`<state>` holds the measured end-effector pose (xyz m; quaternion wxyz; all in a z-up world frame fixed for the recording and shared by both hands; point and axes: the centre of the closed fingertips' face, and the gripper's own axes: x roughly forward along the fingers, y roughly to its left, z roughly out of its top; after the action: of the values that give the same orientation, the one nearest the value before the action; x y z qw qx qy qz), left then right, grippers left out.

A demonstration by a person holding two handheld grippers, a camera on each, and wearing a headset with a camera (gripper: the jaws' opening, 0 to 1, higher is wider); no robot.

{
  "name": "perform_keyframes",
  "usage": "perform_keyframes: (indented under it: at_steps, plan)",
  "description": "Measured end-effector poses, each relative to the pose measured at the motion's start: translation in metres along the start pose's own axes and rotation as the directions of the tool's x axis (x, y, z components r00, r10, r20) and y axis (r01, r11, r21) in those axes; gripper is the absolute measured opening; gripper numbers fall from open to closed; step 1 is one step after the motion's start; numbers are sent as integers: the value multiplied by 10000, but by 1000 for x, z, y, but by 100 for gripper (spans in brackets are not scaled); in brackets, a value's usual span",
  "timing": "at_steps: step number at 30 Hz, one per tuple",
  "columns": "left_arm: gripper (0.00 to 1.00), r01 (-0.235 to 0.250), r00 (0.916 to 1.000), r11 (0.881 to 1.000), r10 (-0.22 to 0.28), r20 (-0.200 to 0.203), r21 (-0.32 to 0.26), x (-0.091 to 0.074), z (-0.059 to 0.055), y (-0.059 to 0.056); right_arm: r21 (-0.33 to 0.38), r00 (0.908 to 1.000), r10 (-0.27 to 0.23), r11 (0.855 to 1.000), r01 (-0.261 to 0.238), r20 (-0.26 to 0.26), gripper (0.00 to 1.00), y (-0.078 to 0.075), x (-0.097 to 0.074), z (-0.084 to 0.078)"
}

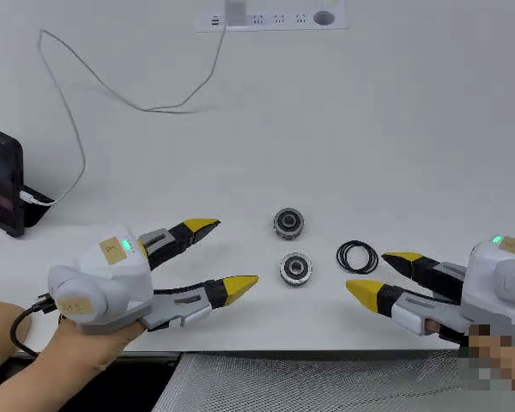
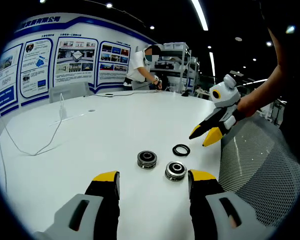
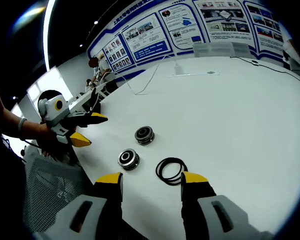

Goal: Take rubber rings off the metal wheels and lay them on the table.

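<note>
Our left claw [image 1: 230,253] and right claw [image 1: 371,270] gape wide, empty; a careless nudge could shove the near wheel [image 1: 296,268] off the bench [image 1: 369,129].

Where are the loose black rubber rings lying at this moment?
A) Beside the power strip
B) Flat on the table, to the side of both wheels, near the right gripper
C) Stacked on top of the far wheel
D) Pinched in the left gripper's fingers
B: the rubber rings lie flat on the table, apart from the near wheel and the far wheel, just ahead of the open right gripper.
</note>
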<state>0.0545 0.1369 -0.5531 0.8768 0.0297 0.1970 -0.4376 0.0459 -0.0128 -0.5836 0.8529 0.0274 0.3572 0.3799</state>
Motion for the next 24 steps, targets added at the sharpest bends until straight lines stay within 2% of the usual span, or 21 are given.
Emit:
perform_keyframes:
  at_steps: [7,10,19,24]
  plan:
    - [58,-23,9999,10000,23,105,-20,-5,4,-10,-890,9995,-144,9960,118,-288,56,2,-2,-7]
    - [60,-43,9998,10000,43,177,-8,-8,6,-13,-1341,9995,-203,9908,169,-241,60,3,-4,-5]
    - [63,-208,9992,9997,205,344,101,-15,11,-16,-2087,9993,-221,9779,152,-309,65,8,-8,-3]
    - [64,-251,9988,9995,243,419,177,-19,14,-19,-2489,9998,-94,9685,54,-149,68,14,-9,1]
